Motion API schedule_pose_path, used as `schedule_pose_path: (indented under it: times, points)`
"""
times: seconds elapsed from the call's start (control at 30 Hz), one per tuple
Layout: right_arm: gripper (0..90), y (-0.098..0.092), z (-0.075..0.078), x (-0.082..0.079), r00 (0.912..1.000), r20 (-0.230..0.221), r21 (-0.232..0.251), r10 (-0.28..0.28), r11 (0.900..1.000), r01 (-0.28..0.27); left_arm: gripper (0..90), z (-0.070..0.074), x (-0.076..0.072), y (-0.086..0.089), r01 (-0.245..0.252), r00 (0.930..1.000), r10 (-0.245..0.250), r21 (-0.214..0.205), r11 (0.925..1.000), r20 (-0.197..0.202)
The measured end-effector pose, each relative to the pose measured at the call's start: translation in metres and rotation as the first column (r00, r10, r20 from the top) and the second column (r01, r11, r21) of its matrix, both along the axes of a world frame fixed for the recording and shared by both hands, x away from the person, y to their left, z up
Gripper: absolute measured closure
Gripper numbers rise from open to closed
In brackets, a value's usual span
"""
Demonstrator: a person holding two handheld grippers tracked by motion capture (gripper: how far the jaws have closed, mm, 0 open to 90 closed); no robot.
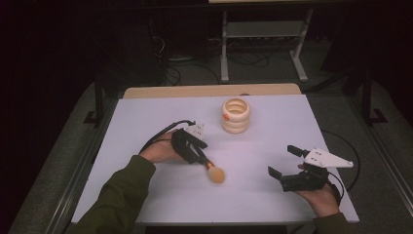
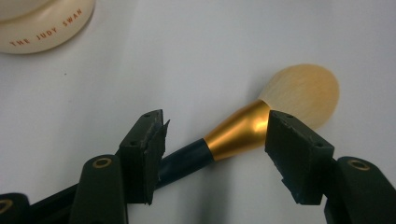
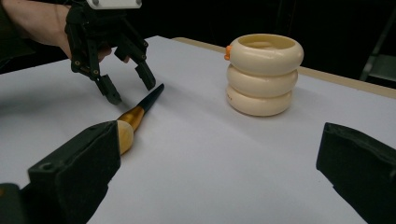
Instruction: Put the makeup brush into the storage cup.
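Lying flat on the white table (image 1: 146, 122), nearer its front edge than its back edge, the makeup brush (image 1: 213, 172) has a dark handle, a gold collar and a pale head. The left gripper (image 1: 202, 155) stands over the handle, its jaws spread on both sides and not pressing it. The right gripper (image 1: 282, 163) waits near the front right corner, jaws wide apart. A cream ringed holder (image 1: 235, 116) stands toward the back edge.

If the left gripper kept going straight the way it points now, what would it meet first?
Most likely the makeup brush: the left gripper points down at it, jaws straddling the gold ferrule and dark handle with gaps both sides. Just past it lies the white table; depth is hard to judge.
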State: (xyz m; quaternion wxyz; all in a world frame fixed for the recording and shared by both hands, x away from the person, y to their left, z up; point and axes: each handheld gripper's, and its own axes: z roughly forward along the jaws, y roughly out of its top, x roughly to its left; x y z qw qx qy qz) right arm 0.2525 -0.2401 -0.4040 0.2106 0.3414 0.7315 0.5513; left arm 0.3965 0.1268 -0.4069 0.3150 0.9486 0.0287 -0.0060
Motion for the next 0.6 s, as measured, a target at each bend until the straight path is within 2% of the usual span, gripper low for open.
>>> schedule_pose_path:
  times: [0.1,0.23,0.33,0.6]
  points:
    - [0.0,0.0,0.0,0.0,1.0,0.001,0.003,0.0,1.0,0.0,37.9,-0.002,0.002,-0.002,0.007,0.9998,-0.007,0.001,1.0,-0.016]
    - [0.0,-0.001,0.0,0.0,1.0,0.0,0.003,0.002,1.0,-0.002,37.9,-0.005,0.004,-0.004,0.023,0.9994,-0.022,0.033,0.9992,-0.025]
    - [0.0,-0.001,0.0,0.0,1.0,-0.003,0.003,0.003,1.0,-0.003,37.9,-0.007,0.004,-0.004,0.023,0.9988,-0.021,0.036,0.9991,-0.043]
    - [0.0,-0.001,0.0,0.0,1.0,-0.006,0.007,0.007,1.0,-0.007,38.2,-0.012,0.005,-0.005,0.038,0.9977,-0.035,0.056,0.9977,-0.058]
